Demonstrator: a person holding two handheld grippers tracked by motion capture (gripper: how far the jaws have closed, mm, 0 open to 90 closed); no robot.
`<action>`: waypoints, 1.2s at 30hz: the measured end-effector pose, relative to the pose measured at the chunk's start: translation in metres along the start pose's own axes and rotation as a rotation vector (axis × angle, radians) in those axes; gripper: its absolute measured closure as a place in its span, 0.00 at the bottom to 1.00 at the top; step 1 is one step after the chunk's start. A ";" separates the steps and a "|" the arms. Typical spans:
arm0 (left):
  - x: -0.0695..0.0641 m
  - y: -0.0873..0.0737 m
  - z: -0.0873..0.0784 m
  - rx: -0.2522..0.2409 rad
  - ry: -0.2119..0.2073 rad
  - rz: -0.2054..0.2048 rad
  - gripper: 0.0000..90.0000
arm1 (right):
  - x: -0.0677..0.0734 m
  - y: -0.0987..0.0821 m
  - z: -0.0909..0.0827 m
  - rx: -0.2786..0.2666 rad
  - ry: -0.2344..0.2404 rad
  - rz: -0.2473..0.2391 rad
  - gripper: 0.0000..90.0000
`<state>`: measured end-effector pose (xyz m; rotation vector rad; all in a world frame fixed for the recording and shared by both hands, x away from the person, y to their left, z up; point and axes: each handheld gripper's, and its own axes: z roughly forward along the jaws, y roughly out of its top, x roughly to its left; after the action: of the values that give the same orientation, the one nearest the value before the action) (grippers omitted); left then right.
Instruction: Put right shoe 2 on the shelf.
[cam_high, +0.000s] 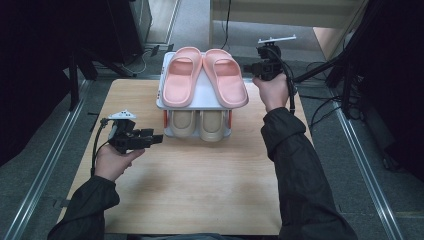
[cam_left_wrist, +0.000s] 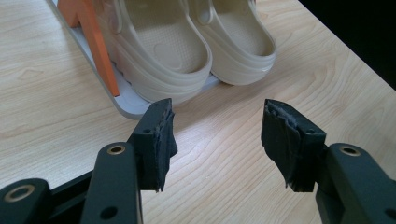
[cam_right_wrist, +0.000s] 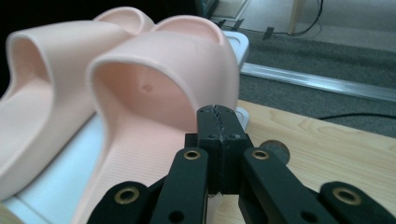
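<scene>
Hovering near the beige slippers (cam_left_wrist: 187, 42), the left gripper (cam_left_wrist: 217, 135) held its fingers apart. The right gripper (cam_right_wrist: 219, 140), fingers pressed together and empty, sat beside the pink slippers (cam_right_wrist: 154, 93).

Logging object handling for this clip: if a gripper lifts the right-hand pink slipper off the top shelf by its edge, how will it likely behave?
The pink slipper looks like thick moulded foam, so probably light for its bulk. Its arched strap holds shape unsupported, suggesting springy rather than floppy. Its matte, finely ribbed footbed should grip fairly well; pinched at the edge it may sag or pivot. The right gripper beside it is shut and empty.
</scene>
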<state>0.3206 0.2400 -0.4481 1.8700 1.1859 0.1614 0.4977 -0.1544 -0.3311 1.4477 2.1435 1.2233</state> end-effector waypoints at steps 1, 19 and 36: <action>0.000 0.000 0.000 0.001 -0.001 0.002 0.49 | -0.001 -0.002 0.002 0.004 0.004 0.002 1.00; 0.001 0.000 0.001 0.007 -0.008 0.004 0.49 | 0.015 -0.009 0.016 0.031 0.032 -0.034 1.00; 0.002 -0.001 0.001 0.008 -0.010 0.003 0.49 | 0.029 -0.009 0.024 0.022 0.053 -0.045 1.00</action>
<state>0.3219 0.2405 -0.4499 1.8777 1.1791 0.1486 0.4936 -0.1194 -0.3465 1.3820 2.2186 1.2397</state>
